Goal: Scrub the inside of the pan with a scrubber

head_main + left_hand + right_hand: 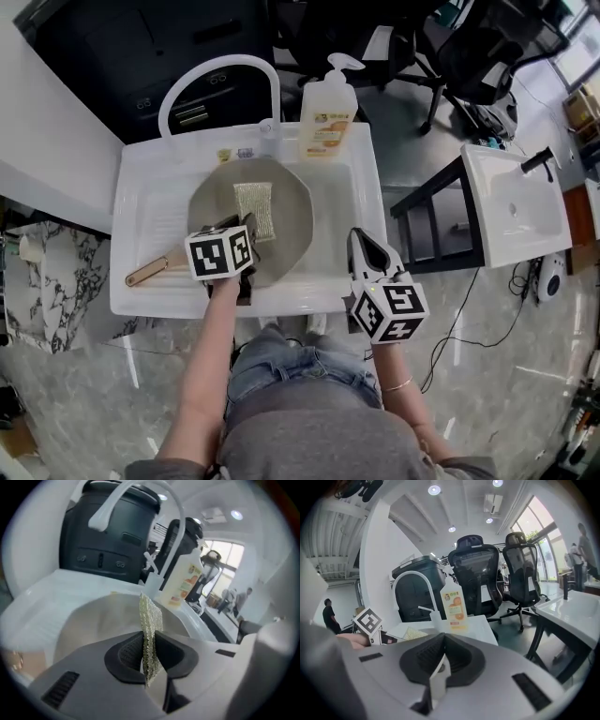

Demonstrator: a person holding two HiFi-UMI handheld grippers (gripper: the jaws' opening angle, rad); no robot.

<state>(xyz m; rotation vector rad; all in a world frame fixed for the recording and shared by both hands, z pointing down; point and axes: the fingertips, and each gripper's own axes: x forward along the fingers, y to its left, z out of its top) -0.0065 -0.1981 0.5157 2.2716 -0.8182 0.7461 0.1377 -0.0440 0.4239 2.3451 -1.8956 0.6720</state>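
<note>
The left gripper (149,654) is clamping the scrubber (253,208) between closed jaws, holding it inside the pan (292,220) that is sitting in the sink (367,169). The right gripper (364,246) is hovering at the sink's front rim, jaws together and empty. Scrubbing seems to be in hand; next, I'd say, is pressing down and sweeping across the pan's floor.

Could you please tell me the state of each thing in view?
Left gripper: shut on the scrubber.
Right gripper: shut, empty.
Scrubber: gripped at one end, over the pan.
Pan: open side up in the sink.
Soap bottle: upright on the sink's back rim.
Faucet: no water visible.
</note>
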